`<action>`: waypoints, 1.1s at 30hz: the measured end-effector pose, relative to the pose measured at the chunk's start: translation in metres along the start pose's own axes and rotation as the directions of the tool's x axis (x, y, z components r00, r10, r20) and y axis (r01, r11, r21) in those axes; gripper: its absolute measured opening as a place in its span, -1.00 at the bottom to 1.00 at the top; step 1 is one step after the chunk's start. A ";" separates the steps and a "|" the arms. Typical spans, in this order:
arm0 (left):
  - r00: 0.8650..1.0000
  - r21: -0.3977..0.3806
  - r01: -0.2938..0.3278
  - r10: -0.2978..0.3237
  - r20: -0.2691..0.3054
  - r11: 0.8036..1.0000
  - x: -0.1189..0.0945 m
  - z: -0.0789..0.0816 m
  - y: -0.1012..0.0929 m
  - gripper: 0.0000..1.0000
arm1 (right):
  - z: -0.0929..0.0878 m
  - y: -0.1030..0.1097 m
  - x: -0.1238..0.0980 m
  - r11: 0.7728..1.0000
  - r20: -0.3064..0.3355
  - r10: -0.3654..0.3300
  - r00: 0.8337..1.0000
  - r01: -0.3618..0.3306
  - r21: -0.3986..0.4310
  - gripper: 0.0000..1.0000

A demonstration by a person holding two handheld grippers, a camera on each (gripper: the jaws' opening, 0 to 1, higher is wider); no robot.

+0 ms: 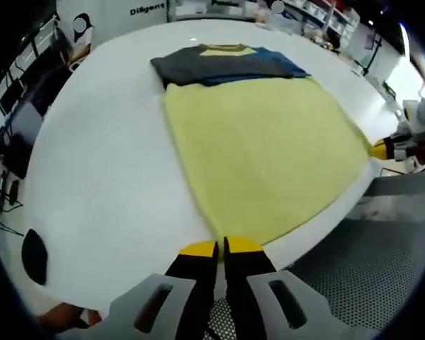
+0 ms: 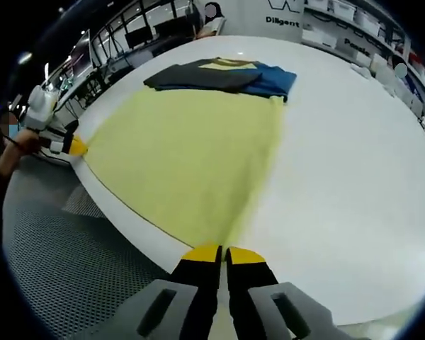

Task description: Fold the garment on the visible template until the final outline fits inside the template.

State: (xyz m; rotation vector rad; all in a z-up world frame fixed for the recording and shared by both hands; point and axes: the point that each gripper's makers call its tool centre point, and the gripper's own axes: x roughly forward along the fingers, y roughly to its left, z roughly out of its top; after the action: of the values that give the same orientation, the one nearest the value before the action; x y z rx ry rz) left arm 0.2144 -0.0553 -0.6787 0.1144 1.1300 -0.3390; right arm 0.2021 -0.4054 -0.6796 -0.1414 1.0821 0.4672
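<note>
A yellow shirt (image 1: 262, 142) lies flat on the white table (image 1: 106, 170), its collar at the far end. Its dark grey sleeve (image 1: 191, 67) and blue sleeve (image 1: 280, 65) are folded in across the chest. My left gripper (image 1: 222, 248) is shut on one hem corner at the table's near edge. In the right gripper view the same shirt (image 2: 184, 149) runs away from my right gripper (image 2: 222, 253), which is shut on the other hem corner. Each gripper shows in the other's view: the right gripper (image 1: 391, 147) at the right, the left gripper (image 2: 65, 145) at the left.
A black oval mark (image 1: 34, 256) sits on the table near its front left edge. Grey perforated flooring (image 1: 354, 269) lies below the table edge. Shelves and racks (image 2: 120, 35) stand beyond the far side. A hand (image 2: 10, 152) holds the left gripper.
</note>
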 end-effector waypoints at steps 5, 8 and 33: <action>1.000 -0.008 0.008 -0.008 -0.013 1.000 -0.001 -0.004 -0.001 -0.88 | -0.004 0.003 -0.002 1.000 -0.013 0.009 1.000 -0.009 0.010 -1.00; 1.000 -0.013 0.014 -0.014 -0.021 1.000 -0.003 -0.006 -0.002 -0.88 | -0.006 0.004 -0.004 1.000 -0.020 0.013 1.000 -0.012 0.016 -1.00; 0.995 0.004 0.044 -0.043 -0.090 0.999 -0.009 -0.023 -0.011 -0.88 | -0.025 0.012 -0.013 0.999 -0.102 0.034 0.994 -0.033 0.013 -1.00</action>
State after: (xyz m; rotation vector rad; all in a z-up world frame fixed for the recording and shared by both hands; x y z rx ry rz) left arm 0.1872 -0.0576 -0.6798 0.1115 1.2222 -0.3794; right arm 0.1716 -0.4073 -0.6784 -0.1385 1.1891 0.4883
